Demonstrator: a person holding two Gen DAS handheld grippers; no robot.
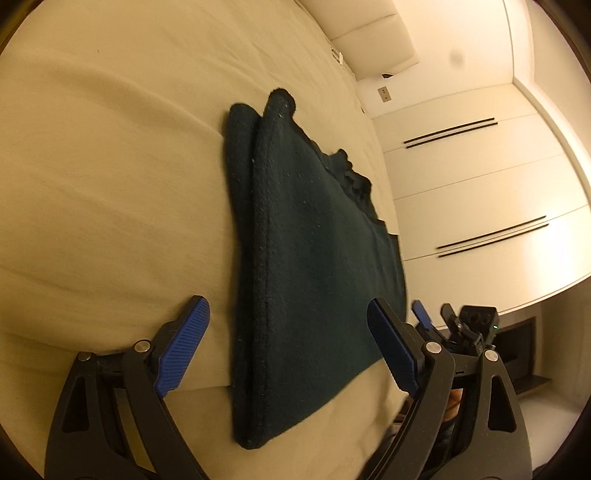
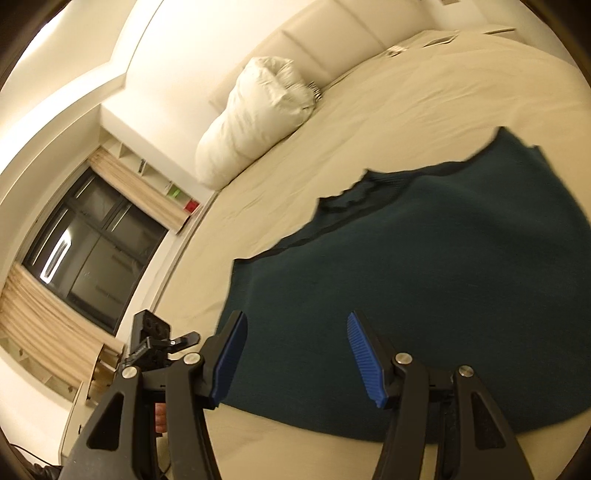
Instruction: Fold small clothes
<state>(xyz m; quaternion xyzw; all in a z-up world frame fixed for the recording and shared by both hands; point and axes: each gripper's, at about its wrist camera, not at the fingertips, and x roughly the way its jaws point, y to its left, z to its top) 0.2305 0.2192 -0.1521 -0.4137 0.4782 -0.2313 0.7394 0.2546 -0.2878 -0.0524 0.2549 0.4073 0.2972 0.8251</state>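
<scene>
A dark green knit garment [image 1: 306,258] lies folded flat on the cream bed sheet [image 1: 110,184]. My left gripper [image 1: 288,317] is open just above its near edge, the fingers straddling the folded side. In the right wrist view the same garment [image 2: 424,277] spreads across the bed, its ribbed neckline toward the far side. My right gripper [image 2: 295,328] is open over the garment's near edge, holding nothing. The other gripper shows at the right in the left wrist view [image 1: 458,325] and at the lower left in the right wrist view [image 2: 159,339].
A white rolled duvet [image 2: 258,114] lies at the head of the bed by the padded headboard [image 2: 332,33]. A dark window [image 2: 88,251] with beige curtains is at the left. White wardrobe doors [image 1: 480,192] stand beyond the bed.
</scene>
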